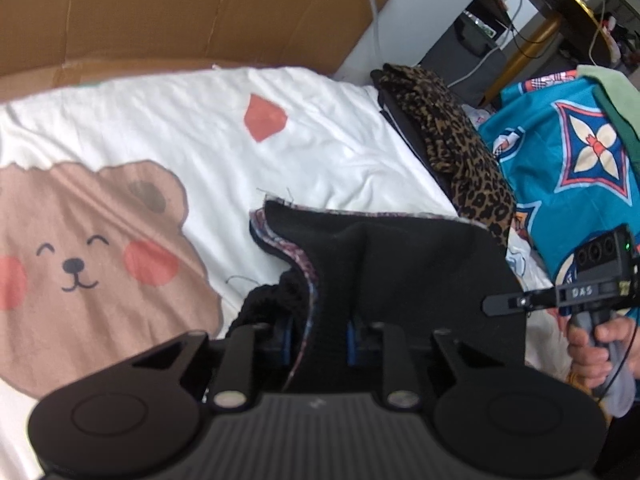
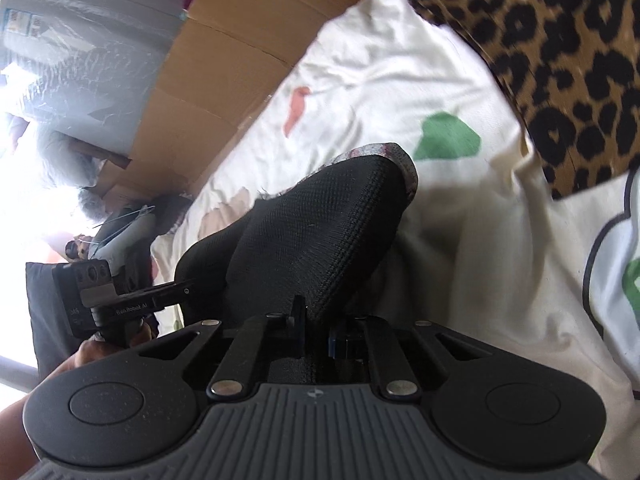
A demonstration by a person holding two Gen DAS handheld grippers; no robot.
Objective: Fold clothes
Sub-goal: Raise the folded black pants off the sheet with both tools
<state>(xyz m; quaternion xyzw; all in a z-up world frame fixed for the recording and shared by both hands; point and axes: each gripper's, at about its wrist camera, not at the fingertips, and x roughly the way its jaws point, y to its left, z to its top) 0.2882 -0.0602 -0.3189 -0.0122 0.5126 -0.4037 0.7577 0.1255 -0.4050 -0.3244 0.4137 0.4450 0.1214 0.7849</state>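
Left claw [image 1: 320, 336] and right claw [image 2: 316, 334] each pinch the black garment [image 1: 400, 264] above my bear-print bedsheet [image 1: 120, 240]

**A bed by a big box**

A white bed sheet [image 1: 340, 152] shows a smiling brown bear [image 1: 92, 256]. Brown cardboard [image 1: 180, 12] stands at the far side. A round gold-legged table [image 1: 560, 20] stands far right. Bright light [image 2: 24, 128] glows left.

I see even daylight on the white sheet [image 1: 340, 152], soft shadows. In my right wrist view, a window [image 2: 24, 140] blows out white at left; leopard cloth [image 2: 560, 60] blurs, edges bend.
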